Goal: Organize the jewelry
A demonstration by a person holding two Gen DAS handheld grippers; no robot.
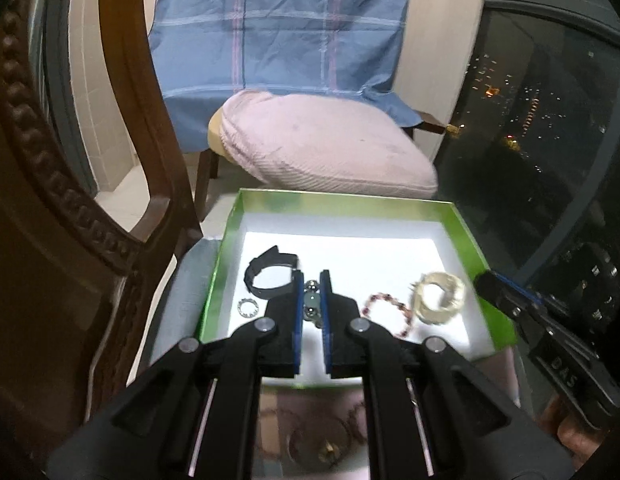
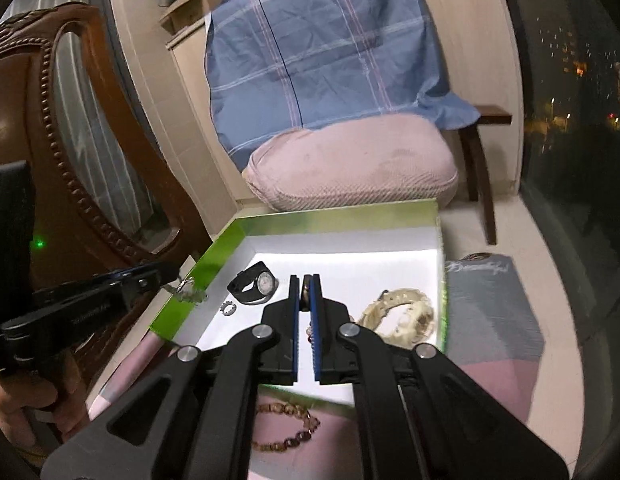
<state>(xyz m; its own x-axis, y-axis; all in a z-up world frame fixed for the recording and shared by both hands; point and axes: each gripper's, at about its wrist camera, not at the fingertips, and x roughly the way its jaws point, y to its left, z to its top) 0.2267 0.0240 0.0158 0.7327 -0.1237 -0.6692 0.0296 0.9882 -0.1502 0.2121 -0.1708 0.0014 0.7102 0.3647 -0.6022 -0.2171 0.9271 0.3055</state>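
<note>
A green box (image 1: 226, 248) with a white floor holds a black watch (image 1: 270, 274), a small silver ring (image 1: 246, 307), a pink bead bracelet (image 1: 389, 312) and a cream watch (image 1: 439, 296). My left gripper (image 1: 311, 286) is shut on a pale green bead bracelet (image 1: 313, 304) over the box's near-left part. In the right wrist view it (image 2: 172, 276) holds the dangling beads (image 2: 186, 290) at the box's left wall (image 2: 214, 258). My right gripper (image 2: 306, 284) is nearly shut on a small dark bead piece (image 2: 306, 292) above the box floor. A brown bead bracelet (image 2: 288, 428) lies outside, in front of the box.
A carved wooden chair back (image 1: 50, 184) stands at the left. A chair with a pink cushion (image 1: 329, 144) and a blue cloth (image 1: 278, 28) stands behind the box. A dark window (image 1: 549, 120) is on the right. A grey cloth (image 2: 493, 304) lies right of the box.
</note>
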